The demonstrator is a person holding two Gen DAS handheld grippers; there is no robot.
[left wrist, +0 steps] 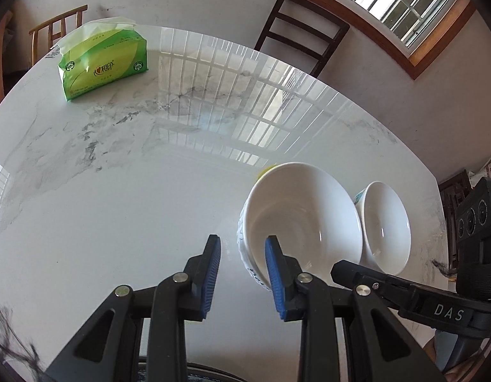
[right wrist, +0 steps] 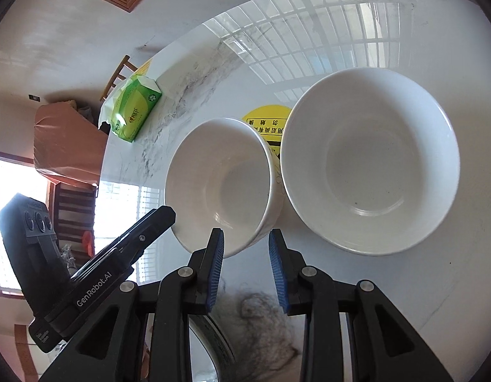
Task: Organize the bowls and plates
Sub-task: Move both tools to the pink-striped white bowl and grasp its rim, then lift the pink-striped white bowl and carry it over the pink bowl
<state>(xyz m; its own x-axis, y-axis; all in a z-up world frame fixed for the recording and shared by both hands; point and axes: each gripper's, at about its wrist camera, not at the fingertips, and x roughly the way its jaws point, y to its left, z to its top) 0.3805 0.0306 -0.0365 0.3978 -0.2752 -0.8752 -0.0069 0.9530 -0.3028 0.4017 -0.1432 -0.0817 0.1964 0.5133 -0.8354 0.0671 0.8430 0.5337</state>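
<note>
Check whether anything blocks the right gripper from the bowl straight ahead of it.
Nothing visible does. The right gripper hangs open at the near rim of the bowl. The left gripper crowds its left side; a second bowl stands close on its right.

Two empty white bowls upright, side by side

Green tissue pack, yellow sticker
</note>
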